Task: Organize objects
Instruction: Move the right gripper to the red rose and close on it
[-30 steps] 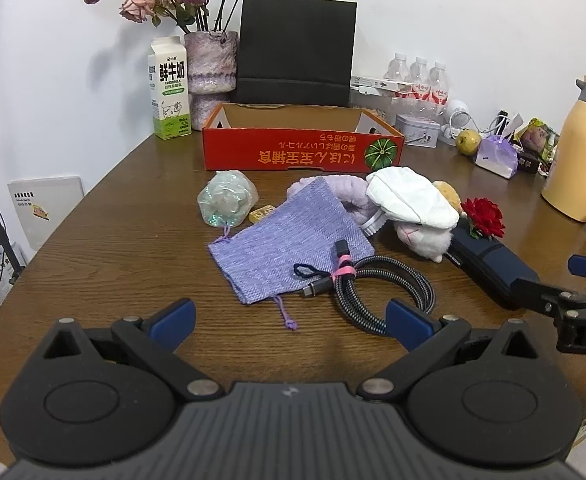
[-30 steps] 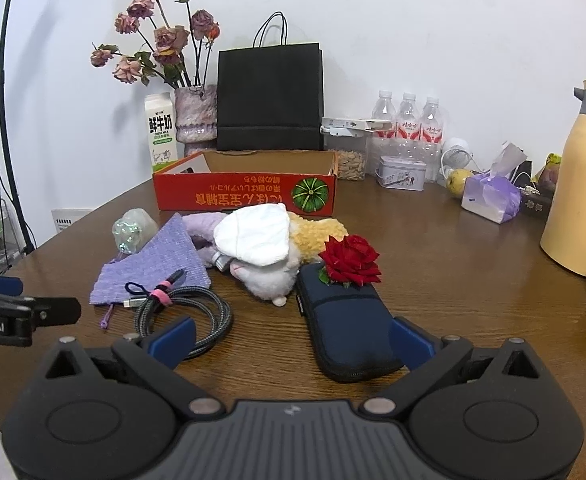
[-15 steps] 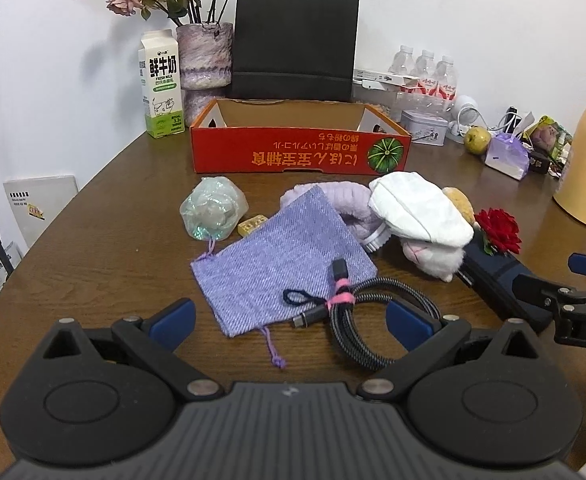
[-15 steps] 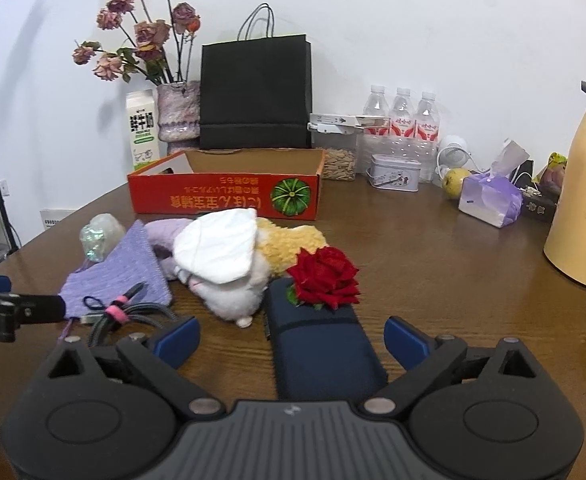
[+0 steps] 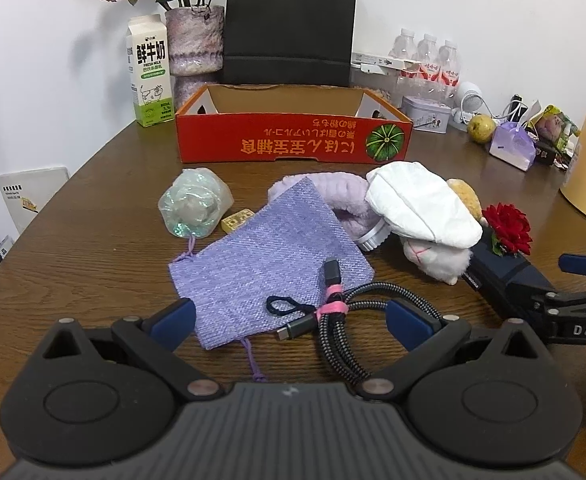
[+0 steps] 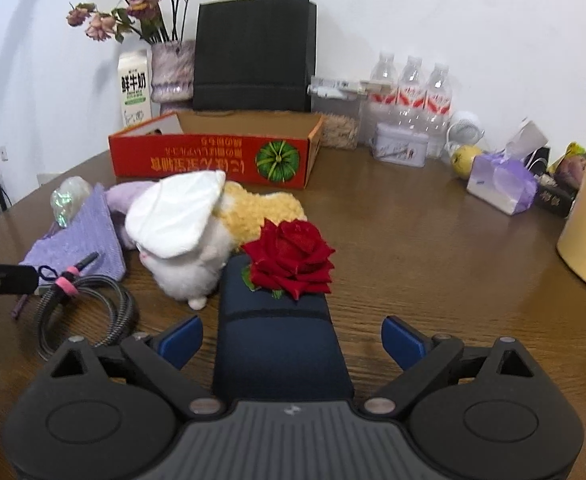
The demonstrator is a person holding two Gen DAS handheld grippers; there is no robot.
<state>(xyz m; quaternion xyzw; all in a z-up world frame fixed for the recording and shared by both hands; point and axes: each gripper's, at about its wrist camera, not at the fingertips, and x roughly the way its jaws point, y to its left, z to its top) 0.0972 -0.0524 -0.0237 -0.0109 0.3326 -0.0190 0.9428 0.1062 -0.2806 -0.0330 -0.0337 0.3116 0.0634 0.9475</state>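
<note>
Left wrist view: the left gripper [image 5: 291,316] has its blue fingers [image 5: 173,318] spread apart over a lilac pouch [image 5: 265,256] and a coiled braided cable [image 5: 357,320] on the tabletop [image 5: 93,248], facing a red cardboard box [image 5: 293,136] printed with upside-down orange characters and a pumpkin. A milk carton [image 5: 149,72] reads "FRESH MILK". Right wrist view: the right gripper [image 6: 291,340] is open too, straddling a navy case [image 6: 277,344] bearing a red rose [image 6: 291,258].
</note>
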